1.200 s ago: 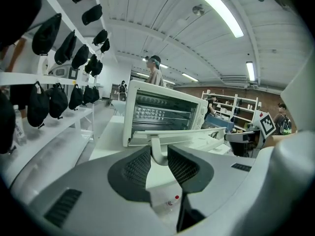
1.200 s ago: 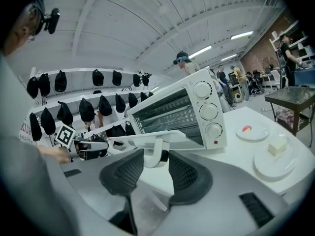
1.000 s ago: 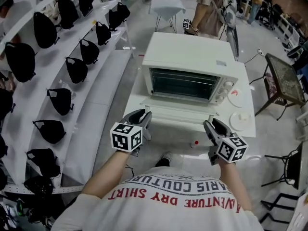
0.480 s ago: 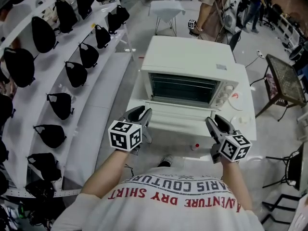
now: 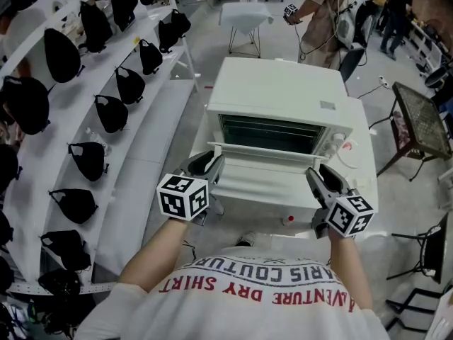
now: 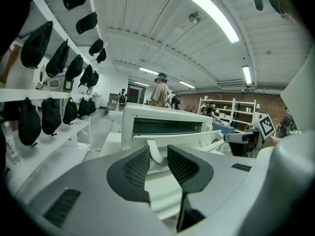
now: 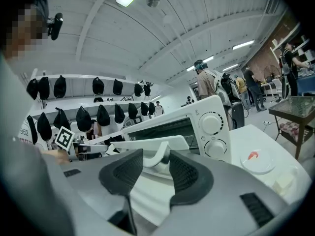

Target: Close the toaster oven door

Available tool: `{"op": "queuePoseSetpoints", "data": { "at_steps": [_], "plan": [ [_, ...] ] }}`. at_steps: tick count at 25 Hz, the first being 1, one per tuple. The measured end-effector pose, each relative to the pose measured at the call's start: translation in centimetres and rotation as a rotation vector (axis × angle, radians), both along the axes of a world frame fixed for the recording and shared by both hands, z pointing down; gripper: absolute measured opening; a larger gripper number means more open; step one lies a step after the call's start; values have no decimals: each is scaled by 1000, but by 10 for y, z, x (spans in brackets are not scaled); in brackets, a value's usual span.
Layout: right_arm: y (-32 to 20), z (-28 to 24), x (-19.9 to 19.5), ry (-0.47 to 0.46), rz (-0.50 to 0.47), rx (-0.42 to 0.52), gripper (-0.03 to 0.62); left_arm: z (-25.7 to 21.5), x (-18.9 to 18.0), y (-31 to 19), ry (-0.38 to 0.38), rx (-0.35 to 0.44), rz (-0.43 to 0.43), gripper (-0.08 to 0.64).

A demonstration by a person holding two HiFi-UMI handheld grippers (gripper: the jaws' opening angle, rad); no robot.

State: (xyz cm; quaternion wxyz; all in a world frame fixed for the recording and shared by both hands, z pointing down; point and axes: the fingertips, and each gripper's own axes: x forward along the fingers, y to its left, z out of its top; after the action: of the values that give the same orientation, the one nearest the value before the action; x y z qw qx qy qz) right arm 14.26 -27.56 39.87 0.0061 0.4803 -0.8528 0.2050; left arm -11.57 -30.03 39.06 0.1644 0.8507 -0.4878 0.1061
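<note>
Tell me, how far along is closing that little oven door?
Done: the left tongs and right tongs each clamp an end of the handle. In hand: the door is tilted partway up, with the toaster oven opening showing above it. Left: swing it the rest of the way until it sits flush, then let go.

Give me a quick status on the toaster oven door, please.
Status: left claw and right claw shut on the handle, one per end. The door partway up, not yet closed. Nothing seen blocking the oven opening.
</note>
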Motion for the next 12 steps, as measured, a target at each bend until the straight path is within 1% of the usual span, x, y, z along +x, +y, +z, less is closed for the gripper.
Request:
{"op": "queuePoseSetpoints", "data": {
  "at_steps": [12],
  "plan": [
    [-29, -17, 2, -6, 18, 33, 174, -16, 2, -29, 15, 25, 7, 123]
  ]
}}
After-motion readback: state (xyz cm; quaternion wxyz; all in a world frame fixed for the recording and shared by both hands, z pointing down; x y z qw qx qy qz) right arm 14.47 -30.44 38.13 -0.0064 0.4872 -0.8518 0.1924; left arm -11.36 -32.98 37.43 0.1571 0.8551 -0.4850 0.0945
